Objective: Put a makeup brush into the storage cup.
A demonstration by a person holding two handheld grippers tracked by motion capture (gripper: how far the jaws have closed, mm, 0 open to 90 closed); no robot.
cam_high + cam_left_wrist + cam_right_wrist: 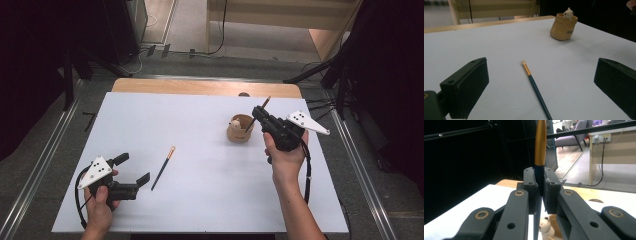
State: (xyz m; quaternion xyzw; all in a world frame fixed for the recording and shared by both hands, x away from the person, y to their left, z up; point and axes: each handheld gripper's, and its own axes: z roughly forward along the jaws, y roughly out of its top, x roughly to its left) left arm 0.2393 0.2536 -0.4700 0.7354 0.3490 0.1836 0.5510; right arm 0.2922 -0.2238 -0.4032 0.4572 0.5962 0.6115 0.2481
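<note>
A tan cup point(241, 129) with a small white animal figure on its rim stands right of the table's middle; the cup point(563, 27) also shows far ahead in the left gripper view. My right gripper point(259, 115) is shut on a dark brush point(259, 113) with a gold ferrule, held steeply, its lower end at the cup's mouth. In the right gripper view the held brush point(540, 147) rises between the shut jaws. A second brush point(163, 168) lies flat on the white table. My left gripper point(135, 169) stands open just left of it, and that brush point(535, 86) lies between the jaws' line.
The white sheet point(190, 150) covers the table, with a wooden strip point(205, 87) along the far edge. Black stands and cables lie on the floor beyond and to the right.
</note>
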